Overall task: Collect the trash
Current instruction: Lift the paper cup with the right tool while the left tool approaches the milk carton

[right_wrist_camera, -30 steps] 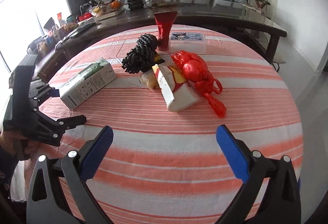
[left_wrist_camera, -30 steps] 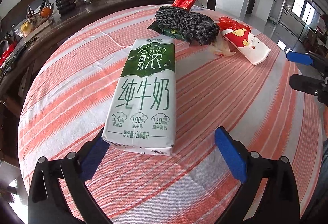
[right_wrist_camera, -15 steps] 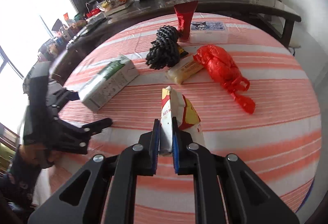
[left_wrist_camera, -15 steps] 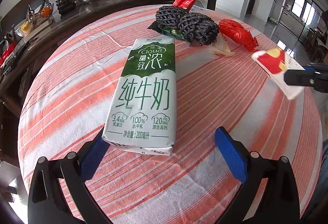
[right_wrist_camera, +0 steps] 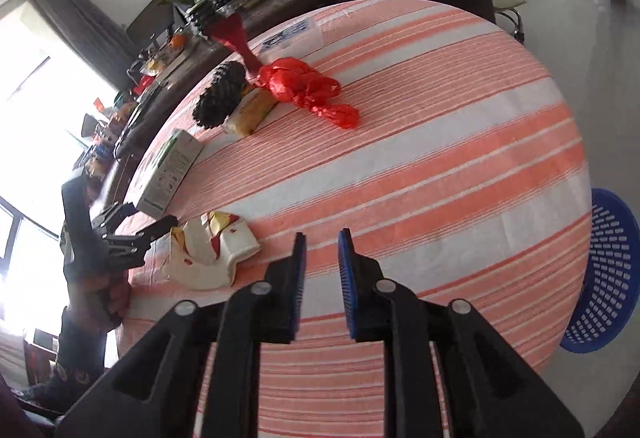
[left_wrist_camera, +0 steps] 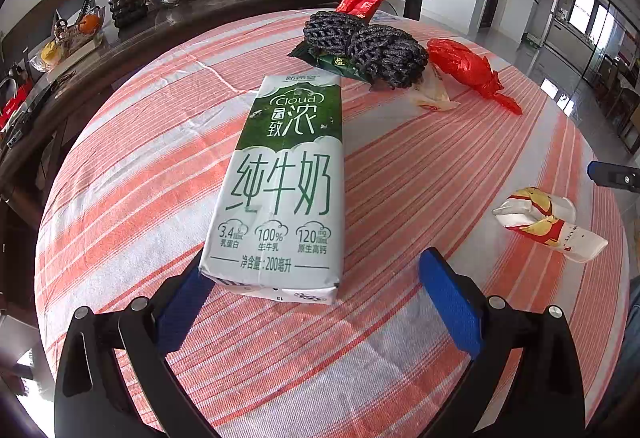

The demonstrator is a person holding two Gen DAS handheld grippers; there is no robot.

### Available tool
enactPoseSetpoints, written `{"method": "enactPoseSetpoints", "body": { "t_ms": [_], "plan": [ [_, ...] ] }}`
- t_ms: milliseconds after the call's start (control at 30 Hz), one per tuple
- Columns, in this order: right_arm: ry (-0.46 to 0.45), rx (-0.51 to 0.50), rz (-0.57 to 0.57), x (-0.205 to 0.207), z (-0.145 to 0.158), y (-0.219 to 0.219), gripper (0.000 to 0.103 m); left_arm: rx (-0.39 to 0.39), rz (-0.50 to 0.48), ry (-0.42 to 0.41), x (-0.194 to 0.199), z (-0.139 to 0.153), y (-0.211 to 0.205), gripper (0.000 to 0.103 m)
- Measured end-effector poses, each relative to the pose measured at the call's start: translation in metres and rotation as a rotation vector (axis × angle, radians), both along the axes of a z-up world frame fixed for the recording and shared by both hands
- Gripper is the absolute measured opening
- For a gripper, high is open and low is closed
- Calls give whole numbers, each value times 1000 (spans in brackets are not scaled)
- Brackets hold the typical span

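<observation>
The right tongs (left_wrist_camera: pixel 614 175) show only as a dark tip cut off by the left wrist view's right edge. The blue basket (right_wrist_camera: pixel 604 278) is half hidden behind the tabletop (right_wrist_camera: pixel 440 141) edge. Black mesh (left_wrist_camera: pixel 364 47) covers most of a green wrapper (left_wrist_camera: pixel 334 61)

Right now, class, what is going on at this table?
A person with a hand-held gripper in each hand is collecting trash from a striped table. The right hand-held gripper has just been opening, with nothing between its jaws; the crumpled paper cup lies on the cloth beside it. The left hand-held gripper stands open at the milk carton. A blue basket waits beside the table.
</observation>
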State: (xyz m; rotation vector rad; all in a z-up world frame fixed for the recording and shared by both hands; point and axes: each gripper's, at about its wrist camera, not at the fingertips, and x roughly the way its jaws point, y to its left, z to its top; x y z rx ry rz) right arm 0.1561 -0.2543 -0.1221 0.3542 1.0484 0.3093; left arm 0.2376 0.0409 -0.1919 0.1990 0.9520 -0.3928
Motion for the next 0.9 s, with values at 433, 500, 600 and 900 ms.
{"method": "enactPoseSetpoints", "body": {
  "t_ms": [433,500,600,900],
  "plan": [
    [-317,-475,338,-40,5,141,69,-1,1,0,0,0,0,99],
    [-342,-609,402,-29,-11,156,68,-2,2,1,0,0,0,99],
    [-262,-512,400,-4,-25,143,40,-2,3,1,0,0,0,99],
    [-11,254,-144,42,-19,-32,28,-1,3,1,0,0,0,99]
  ]
}}
